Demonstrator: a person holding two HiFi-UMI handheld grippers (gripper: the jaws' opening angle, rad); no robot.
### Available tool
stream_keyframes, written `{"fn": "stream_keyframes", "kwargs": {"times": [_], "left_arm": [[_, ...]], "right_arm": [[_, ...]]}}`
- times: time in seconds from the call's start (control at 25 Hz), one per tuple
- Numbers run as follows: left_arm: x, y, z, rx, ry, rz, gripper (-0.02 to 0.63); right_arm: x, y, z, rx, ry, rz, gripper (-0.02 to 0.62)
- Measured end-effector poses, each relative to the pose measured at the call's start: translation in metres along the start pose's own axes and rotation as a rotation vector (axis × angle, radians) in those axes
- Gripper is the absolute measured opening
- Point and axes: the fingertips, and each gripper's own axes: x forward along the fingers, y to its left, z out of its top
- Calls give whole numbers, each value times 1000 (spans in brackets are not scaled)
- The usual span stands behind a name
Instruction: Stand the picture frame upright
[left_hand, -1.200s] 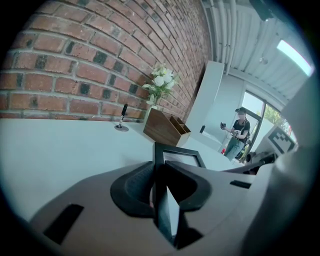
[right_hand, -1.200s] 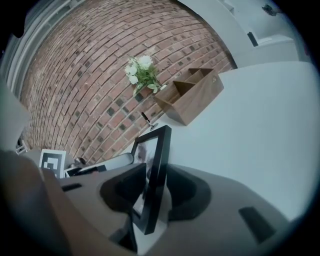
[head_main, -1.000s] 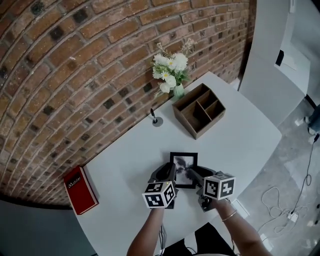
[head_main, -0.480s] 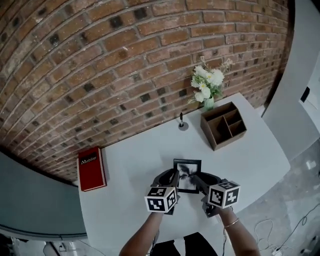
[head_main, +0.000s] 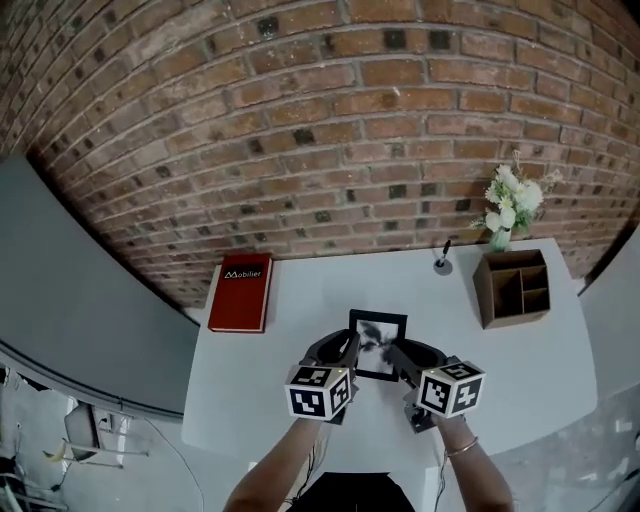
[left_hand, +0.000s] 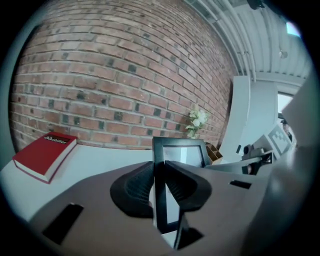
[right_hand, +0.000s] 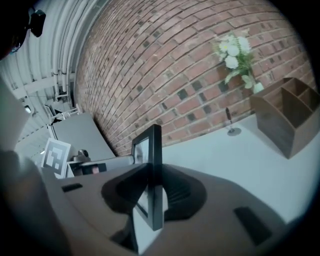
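1. Both grippers hold the picture frame (head_main: 378, 345) as they did a second ago, one on each side edge, at the near middle of the white table (head_main: 260, 340).
2. Left gripper (head_main: 338, 352): its jaws are clamped on the frame's left edge, with black rail pinched between both pads. There is no change in that grip.
3. Right gripper (head_main: 404, 358): its jaws have just been closing, and the frame's right edge stands between them, edge-on, with the pads against it. The hold on this side has tightened.
4. Across the last second the frame looks raised and tipped, with its top edge towards the brick wall at 12 o'clock. I cannot tell whether its lower edge touches the table.
5. Neighbours stand well apart from the frame: the red book (head_main: 241, 293) at 10 o'clock, the wooden organiser (head_main: 513, 288) at 2 o'clock, and the flowers (head_main: 508, 205) beyond it.
6. My reading is that with both sides now secured the tilt to vertical is under way — the frame is not yet standing on its own. Releasing too early would likely let it fall flat.
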Motion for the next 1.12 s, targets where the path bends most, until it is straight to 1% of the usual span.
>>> {"fn": "stream_keyframes", "kwargs": {"times": [0.24,0.4,0.52,0.76,1.12], "left_arm": [[-24,62,26,-27,-54,88,63],[-30,101,44,-40,-87,120,63],[-28,126,54,-35,-89,131,63],[-13,171,71,-14,-95,133,63],[27,225,86,-13,-95,137,63]], "right_arm": [[55,45,15,-79,37,76,94],[92,68,33,-137,53,109,94],[116,78,39,-149,65,122,94],[165,83,53,-153,52,129,94],[231,70,70,-165,69,121,94]]}}
